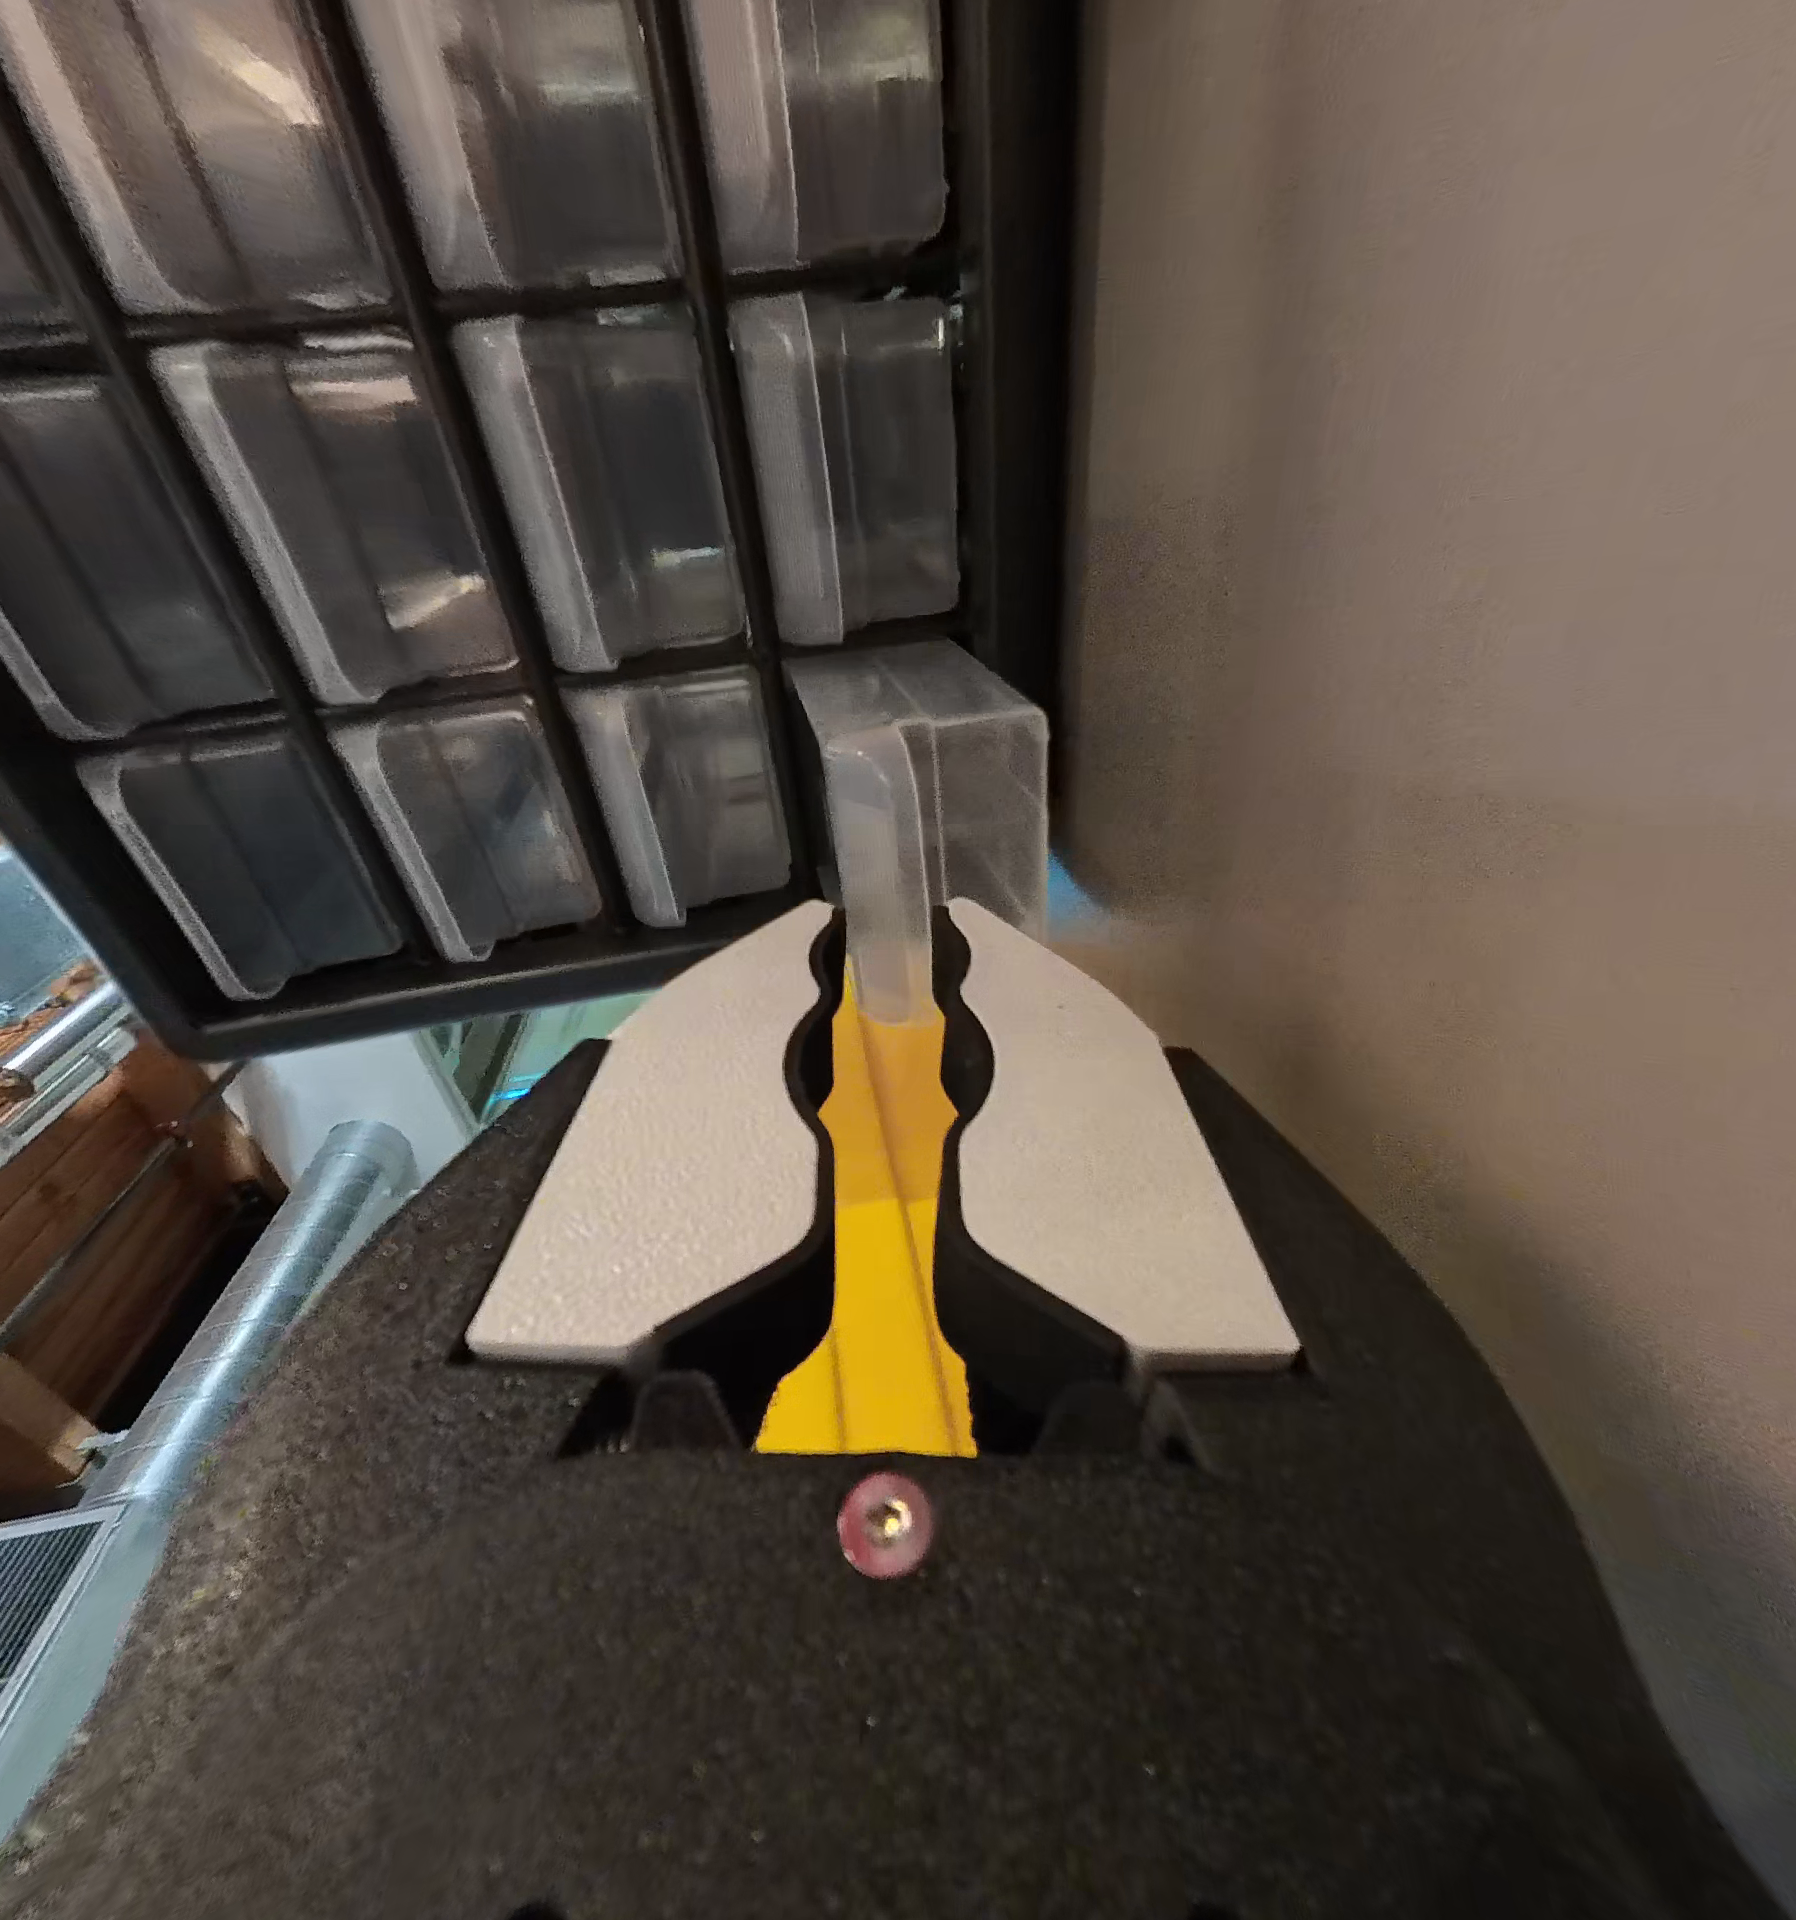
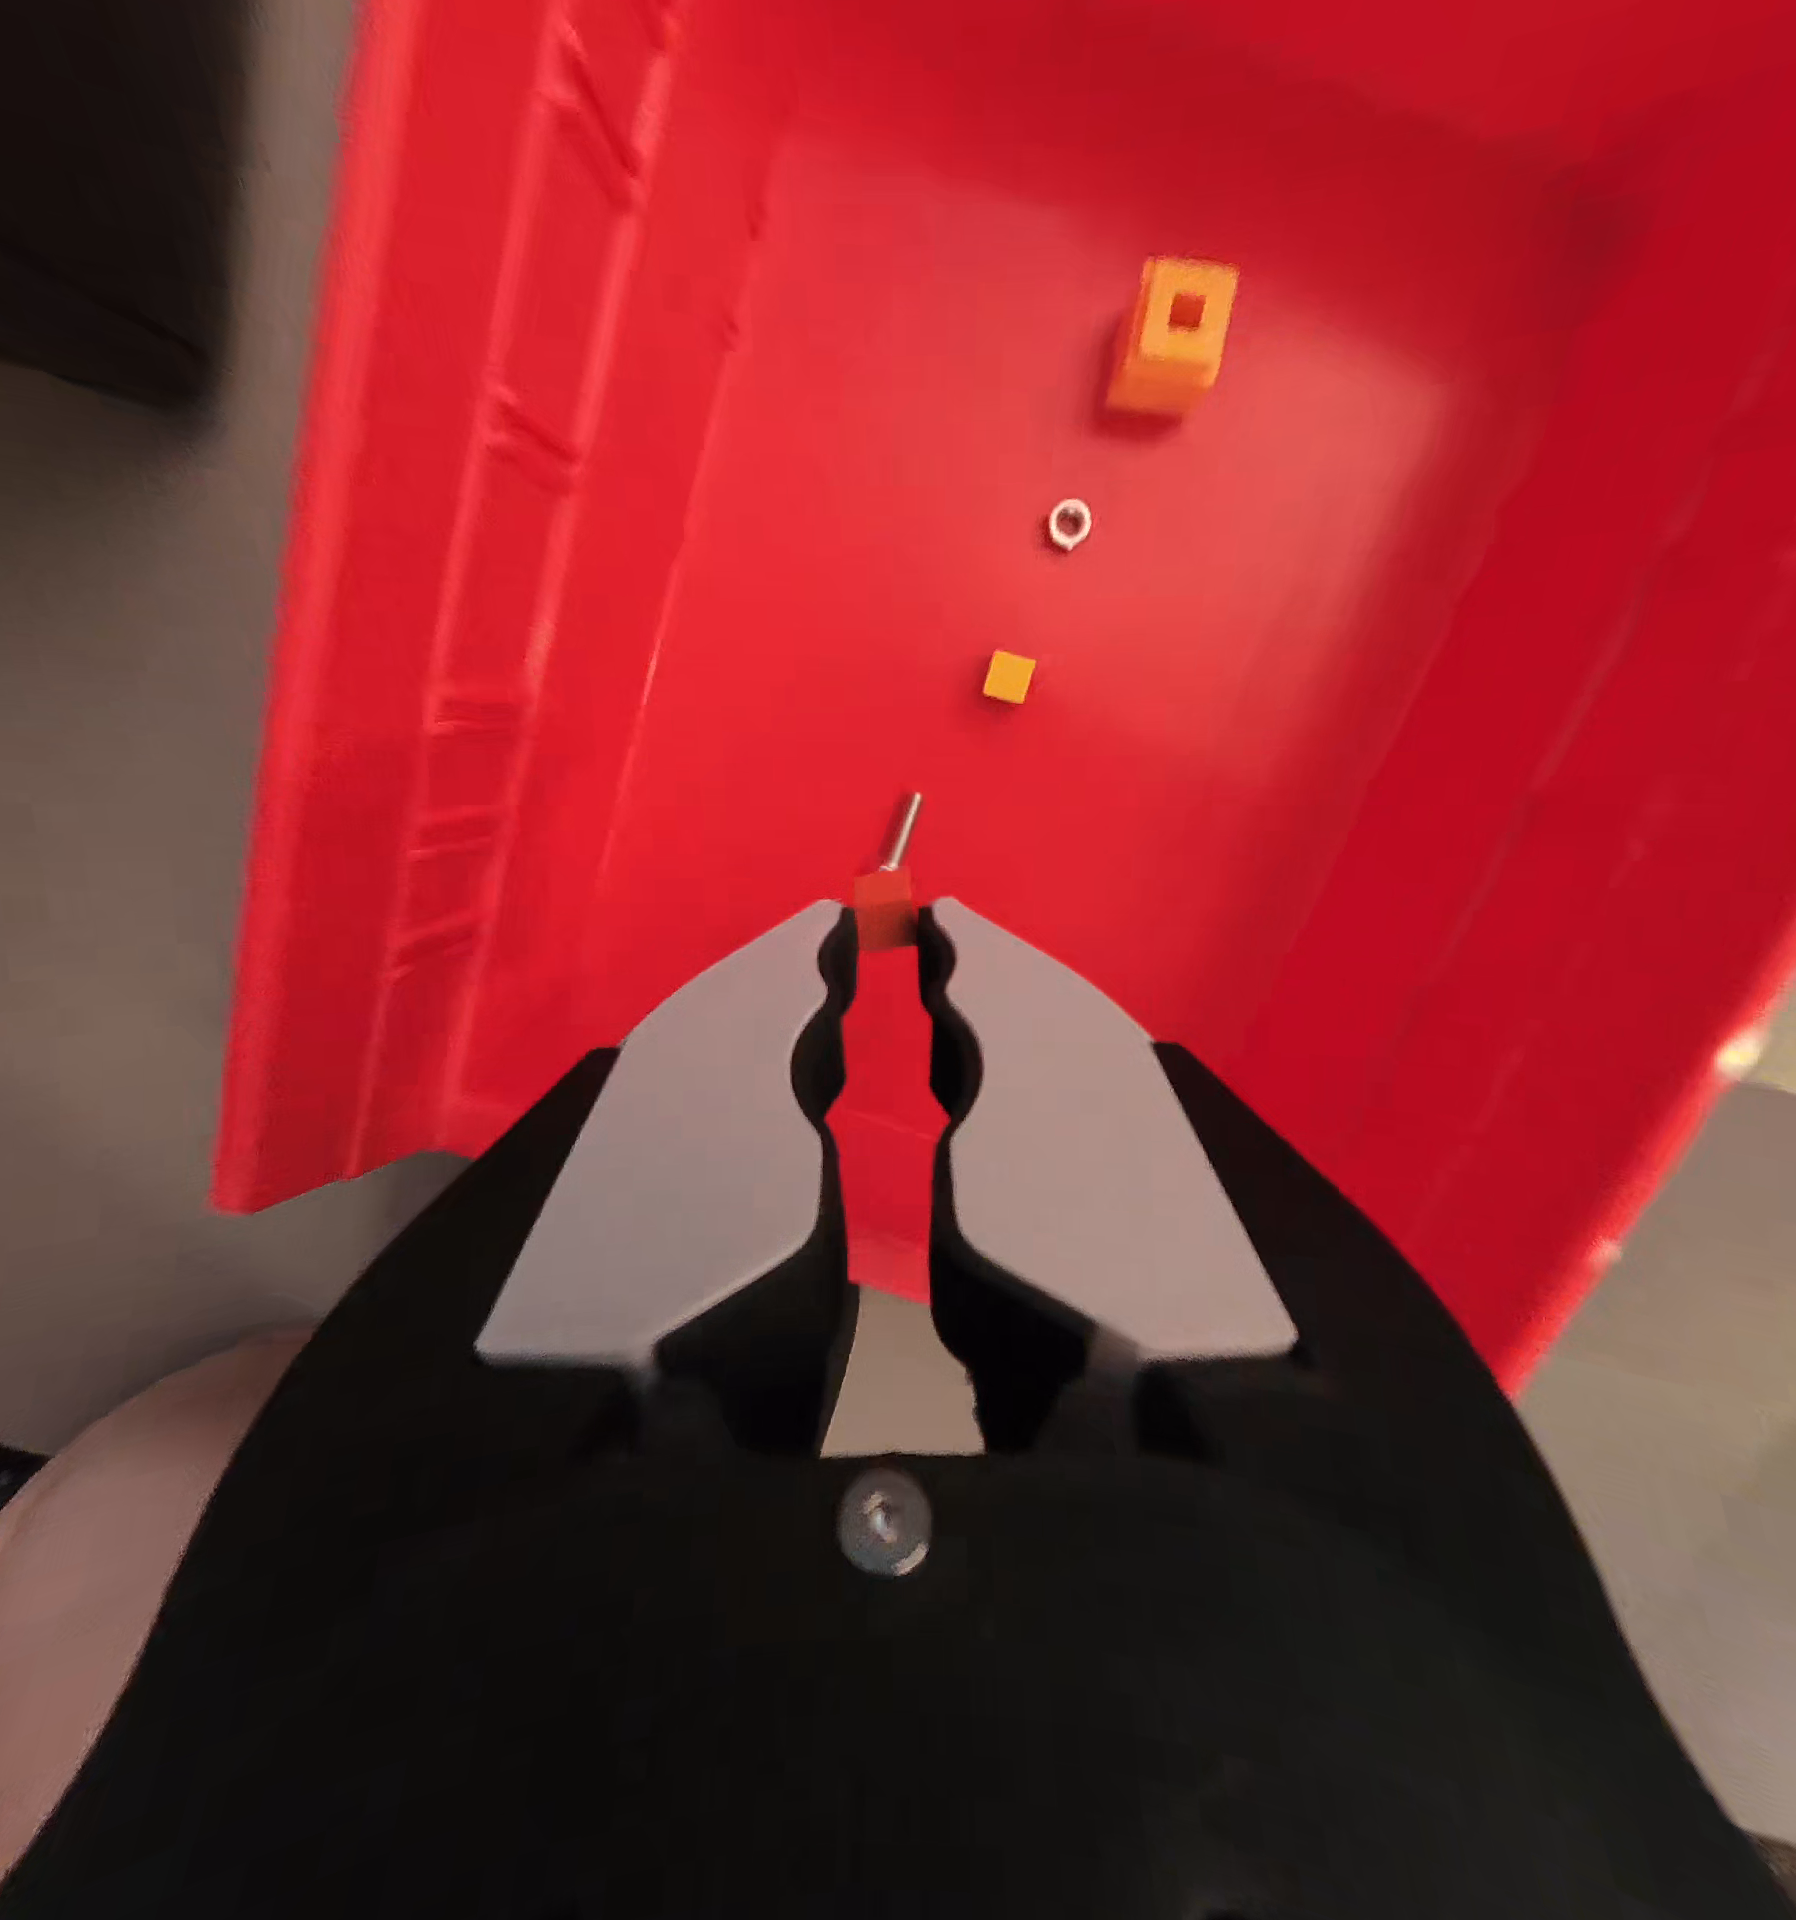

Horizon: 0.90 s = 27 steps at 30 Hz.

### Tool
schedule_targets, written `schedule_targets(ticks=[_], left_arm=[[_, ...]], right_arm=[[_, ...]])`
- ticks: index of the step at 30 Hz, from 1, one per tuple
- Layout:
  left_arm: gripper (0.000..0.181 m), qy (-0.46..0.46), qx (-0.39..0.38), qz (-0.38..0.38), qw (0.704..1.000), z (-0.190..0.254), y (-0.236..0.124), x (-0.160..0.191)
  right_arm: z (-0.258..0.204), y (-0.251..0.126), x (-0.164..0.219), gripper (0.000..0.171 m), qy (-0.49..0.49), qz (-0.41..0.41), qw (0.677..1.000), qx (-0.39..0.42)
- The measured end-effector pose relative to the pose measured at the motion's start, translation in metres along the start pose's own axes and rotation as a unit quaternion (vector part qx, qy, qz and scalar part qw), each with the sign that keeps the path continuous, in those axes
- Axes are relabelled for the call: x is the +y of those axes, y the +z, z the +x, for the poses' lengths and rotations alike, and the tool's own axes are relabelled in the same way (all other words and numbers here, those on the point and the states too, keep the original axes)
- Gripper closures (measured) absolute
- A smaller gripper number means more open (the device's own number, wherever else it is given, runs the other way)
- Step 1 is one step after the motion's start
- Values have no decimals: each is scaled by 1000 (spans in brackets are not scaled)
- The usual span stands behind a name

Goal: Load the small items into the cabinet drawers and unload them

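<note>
1. In the left wrist view we see our left gripper (image 1: 886,920) closed on the clear handle (image 1: 878,831) of the bottom-right drawer (image 1: 961,758) of the cabinet (image 1: 478,997).
2. That drawer stands out from the cabinet's black frame, while the other clear drawers (image 1: 603,488) sit flush in their slots.
3. Between the fingers, behind the handle, we see a yellow strip (image 1: 873,1299); we cannot tell what it belongs to.
4. A beige wall (image 1: 1445,727) fills the right side of this view, and a silver duct (image 1: 281,1278) runs along the lower left, beyond the cabinet's corner.
5. In the right wrist view our right gripper (image 2: 886,925) pinches a small red ferrule (image 2: 883,920) at its fingertips, the jaws nearly together on its red sleeve and its metal pin pointing away from us.
6. The gripper is over a red tray (image 2: 561,623), and we cannot tell whether the ferrule still touches the tray floor.
7. Farther along the tray floor, roughly in a line, lie a small orange cube (image 2: 1008,675), then a small metal ring (image 2: 1068,523), then a larger orange block (image 2: 1172,332) with a square hole.
8. All three lie well apart from one another and from the gripper.
</note>
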<state>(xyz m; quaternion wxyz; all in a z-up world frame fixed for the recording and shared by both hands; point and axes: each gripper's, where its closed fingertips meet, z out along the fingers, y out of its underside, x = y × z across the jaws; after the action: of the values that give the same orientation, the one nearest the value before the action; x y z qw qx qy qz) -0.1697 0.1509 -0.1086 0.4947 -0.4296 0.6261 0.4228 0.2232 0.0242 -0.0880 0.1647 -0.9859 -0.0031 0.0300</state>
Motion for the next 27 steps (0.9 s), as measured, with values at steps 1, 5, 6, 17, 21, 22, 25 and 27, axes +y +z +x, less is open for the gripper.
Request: schedule_targets(ticks=[1,5,6,17,21,22,25,27], left_arm=[[166,3,-3,-5,1000,-1,4,0],[166,8,-10,-20,1000,-4,20,3],[166,6,-10,-22,1000,-5,23,3],[165,2,-20,-37,999,-9,48,2],[163,-7,-12,-33,999,-8,48,1],[162,-11,-10,-32,999,-8,48,1],[154,-29,-1,-29,999,-6,45,1],[150,-53,-1,-15,998,-8,37,-2]], right_arm=[[2,9,3,159,11,-9,1000,-17],[8,35,20,159,66,-58,994,-65],[7,39,24,159,76,-66,992,-75],[-10,52,50,159,47,-141,985,-91],[-3,48,53,155,78,-140,984,-75],[-3,46,55,154,83,-142,983,-75],[-5,34,54,155,92,-124,985,-74],[-8,15,40,155,96,-61,990,-86]])
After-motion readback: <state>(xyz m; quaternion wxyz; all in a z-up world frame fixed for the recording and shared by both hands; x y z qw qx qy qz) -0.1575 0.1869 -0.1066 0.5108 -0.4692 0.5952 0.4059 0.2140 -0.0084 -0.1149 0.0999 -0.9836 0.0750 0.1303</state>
